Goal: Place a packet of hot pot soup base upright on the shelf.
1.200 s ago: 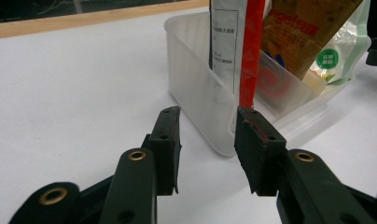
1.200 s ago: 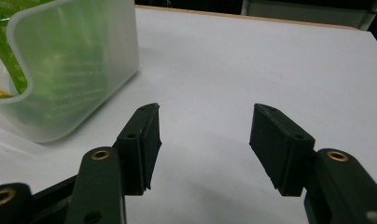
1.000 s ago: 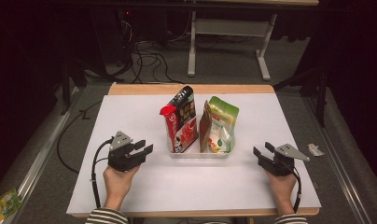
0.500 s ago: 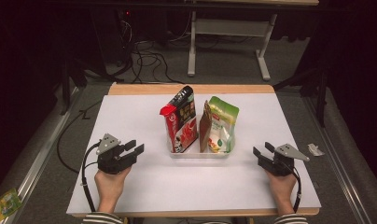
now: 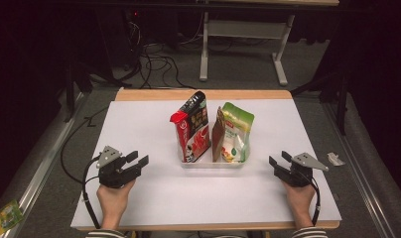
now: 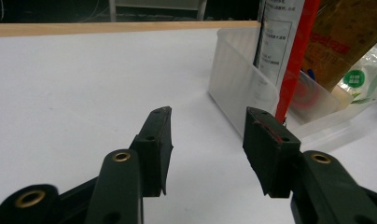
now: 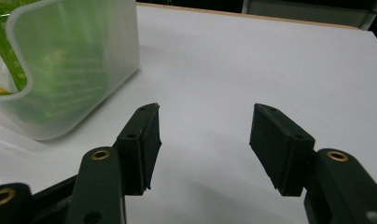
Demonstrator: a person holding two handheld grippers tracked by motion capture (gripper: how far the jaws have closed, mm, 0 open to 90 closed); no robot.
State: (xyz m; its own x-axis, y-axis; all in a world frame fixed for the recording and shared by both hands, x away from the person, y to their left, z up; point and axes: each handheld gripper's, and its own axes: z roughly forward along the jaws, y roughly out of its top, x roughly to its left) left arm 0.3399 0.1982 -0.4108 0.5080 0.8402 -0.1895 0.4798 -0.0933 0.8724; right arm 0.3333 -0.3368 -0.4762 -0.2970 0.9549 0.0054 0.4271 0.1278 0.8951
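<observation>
Both grippers are parked on the white desk (image 5: 139, 129), one in each hand, with a clear plastic bin (image 5: 213, 161) sitting between them.

The left gripper (image 5: 139, 162) has its jaws spread with nothing between them, just bare desk showing in the gap. They've just been opening wider, too. From the left gripper view, the bin (image 6: 238, 79) is ahead and off to the right of the jaws, near but not touching. A red and black snack bag (image 5: 192, 128) stands upright in the bin's nearer half, its red edge (image 6: 296, 56) rising right behind the right-hand jaw tip.

The right gripper (image 5: 279, 161) has its jaws spread as well, and there's nothing in the gap either. In the right gripper view the bin's rounded corner (image 7: 74, 65) is ahead and to the left of the jaws, near but apart, with green showing through the frosted wall. That's the green pouch (image 5: 236, 131) standing in the bin's half on that side, with a brown packet (image 5: 218, 134) leaning just beside it.

There's also a small crumpled wrapper (image 5: 334, 159) lying on the desk just out past the right gripper, on the side away from the bin.
</observation>
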